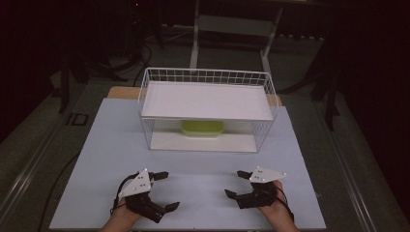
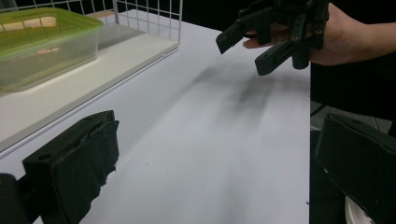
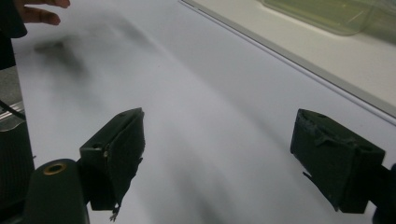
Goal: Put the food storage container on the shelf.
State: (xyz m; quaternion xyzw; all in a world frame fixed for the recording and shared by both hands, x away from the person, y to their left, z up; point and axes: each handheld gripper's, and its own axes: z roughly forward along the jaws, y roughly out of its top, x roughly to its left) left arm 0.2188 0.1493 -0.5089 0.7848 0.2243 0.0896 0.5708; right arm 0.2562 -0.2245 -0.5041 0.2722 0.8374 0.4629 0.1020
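A clear plastic container with a green lid (image 1: 202, 128) sits on the lower board of a white wire rack (image 1: 145, 92), under its white upper shelf (image 1: 208, 99). The container (image 2: 42, 46) appears at the upper left of the left gripper view and at the top right of the right gripper view (image 3: 327, 14). My left gripper (image 1: 168, 191) hovers open near the table's front edge, its jaws wide apart (image 2: 215, 158) and holding nothing. My right gripper (image 1: 234, 183) is also open and empty (image 3: 219, 149), facing the left one (image 2: 246, 53).
The rack stands at the back of a pale table top (image 1: 203, 164); its lower board (image 2: 121, 51) juts toward me. The table's right edge (image 2: 309, 140) drops to dark floor. Table legs and cables (image 1: 140, 53) lie beyond in the dark.
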